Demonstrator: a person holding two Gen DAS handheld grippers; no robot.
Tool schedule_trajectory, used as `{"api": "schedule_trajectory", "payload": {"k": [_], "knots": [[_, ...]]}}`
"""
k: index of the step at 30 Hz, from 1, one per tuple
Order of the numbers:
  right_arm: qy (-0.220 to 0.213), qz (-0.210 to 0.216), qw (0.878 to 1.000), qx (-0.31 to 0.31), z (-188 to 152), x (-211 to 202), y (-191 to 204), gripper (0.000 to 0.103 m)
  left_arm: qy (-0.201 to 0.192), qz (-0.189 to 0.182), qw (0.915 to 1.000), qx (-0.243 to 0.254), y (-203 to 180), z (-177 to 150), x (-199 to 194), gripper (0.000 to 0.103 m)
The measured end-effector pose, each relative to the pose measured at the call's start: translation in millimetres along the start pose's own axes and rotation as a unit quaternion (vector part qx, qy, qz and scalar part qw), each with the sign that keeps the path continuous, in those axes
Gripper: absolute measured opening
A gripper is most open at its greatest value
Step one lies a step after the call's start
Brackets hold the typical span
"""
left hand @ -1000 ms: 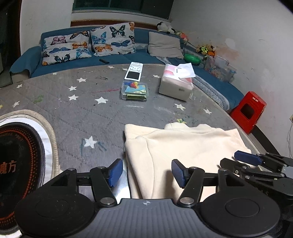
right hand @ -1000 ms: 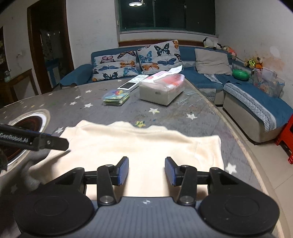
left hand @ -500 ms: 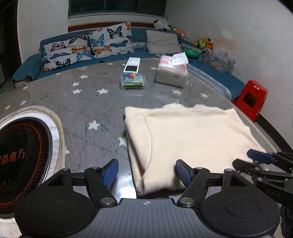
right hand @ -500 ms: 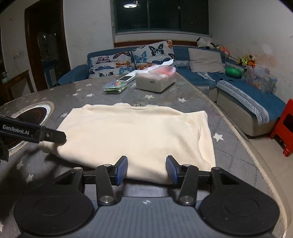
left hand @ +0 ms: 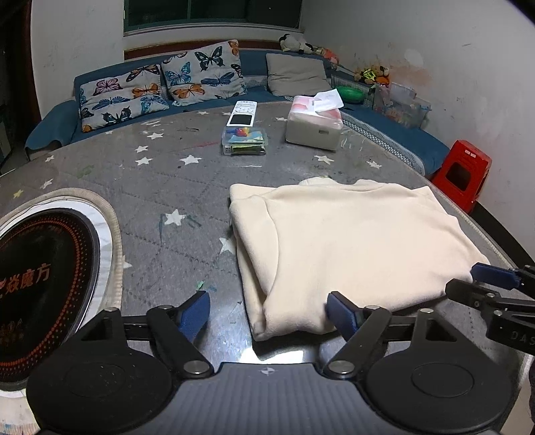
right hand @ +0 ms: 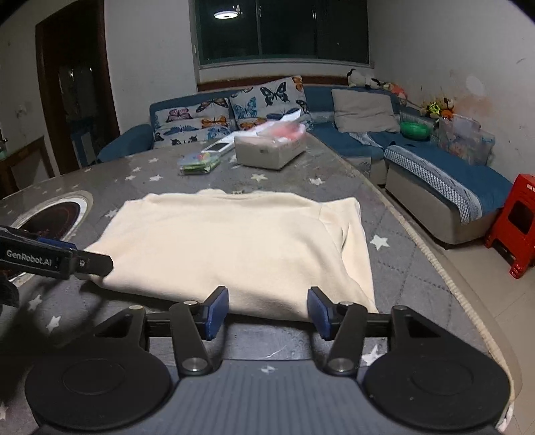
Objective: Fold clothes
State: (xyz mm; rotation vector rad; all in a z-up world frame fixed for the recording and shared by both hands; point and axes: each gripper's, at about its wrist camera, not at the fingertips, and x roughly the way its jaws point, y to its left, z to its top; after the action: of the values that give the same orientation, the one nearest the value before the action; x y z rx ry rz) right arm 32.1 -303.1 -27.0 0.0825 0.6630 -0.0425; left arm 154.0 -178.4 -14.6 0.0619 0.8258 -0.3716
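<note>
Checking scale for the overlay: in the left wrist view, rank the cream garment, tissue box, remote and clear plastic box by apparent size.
1. cream garment
2. tissue box
3. clear plastic box
4. remote

The last two look close; the garment lies nearest the camera.

Overall level: dim indoor light; both views readable, colours muted.
Light source: round ceiling lamp (right hand: 227, 14) reflected in the dark window (right hand: 284, 30), right wrist view.
Glare: bright patch on the glossy tabletop (left hand: 284, 353) just ahead of the left tool (left hand: 267, 313); fainter sheen ahead of the right tool (right hand: 267, 309).
Brightest surface: cream garment (left hand: 351, 241), evenly lit, detail kept.
Shadows: soft, dark band under the garment's near edge; faint shadow beneath the left tool in the right wrist view.
Distortion: strong fisheye; walls and sofa (right hand: 434, 167) bend, corners black.
Focus: centre sharp; tissue box (right hand: 271, 149) top smeared; background grainy.
</note>
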Motion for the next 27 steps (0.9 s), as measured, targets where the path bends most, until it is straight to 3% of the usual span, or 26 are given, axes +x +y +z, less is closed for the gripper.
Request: {"api": "schedule_trajectory", "payload": {"k": [7, 9, 22, 27], "knots": [[-0.009, -0.004, 1.0, 0.005, -3.8, -8.1, 5.0, 0.076, -0.008, -0.004, 1.0, 0.001, -4.4, -8.5, -12.5, 0.092], [-0.011, -0.005, 1.0, 0.01, -6.4, -10.6, 5.4, 0.086, -0.012, -0.005, 0.9999, 0.001, -5.3, -11.2, -16.8, 0.092], [-0.031, -0.016, 0.999, 0.023, -19.3, -33.9, 12.8, 0.103, -0.033, -0.004, 0.9992, 0.023, -15.9, -30.2, -41.5, 0.102], [-0.04, -0.022, 0.999, 0.027, -23.9, -43.1, 15.7, 0.103, -0.038, -0.008, 0.9989, 0.026, -18.0, -38.3, -49.5, 0.103]]}}
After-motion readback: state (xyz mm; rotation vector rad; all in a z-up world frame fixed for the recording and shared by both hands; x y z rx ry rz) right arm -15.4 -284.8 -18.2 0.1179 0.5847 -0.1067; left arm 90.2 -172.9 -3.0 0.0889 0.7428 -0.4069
